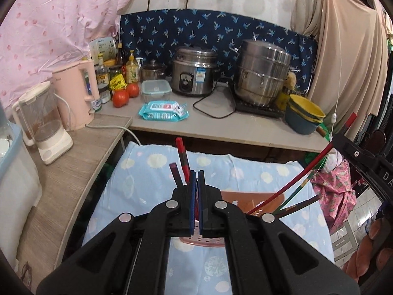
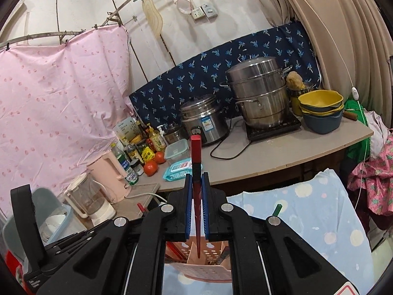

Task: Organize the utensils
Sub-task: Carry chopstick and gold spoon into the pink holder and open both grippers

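Blue spotted cloth over low table, near edge bearing pink perforated utensil holder. Right gripper clamped on red chopstick, tip hanging over the holder's middle compartment. Left gripper jaws nearly closed; whether gripping anything cannot be told. Further chopsticks leaning from the holder.

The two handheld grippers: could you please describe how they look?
Both the left gripper and the right gripper are matte black plastic linkages with round silver pivot pins. Each has two flat fingers faced with blue ribbed pads. White lettering marks the right one's body. No cables or sleeves show.
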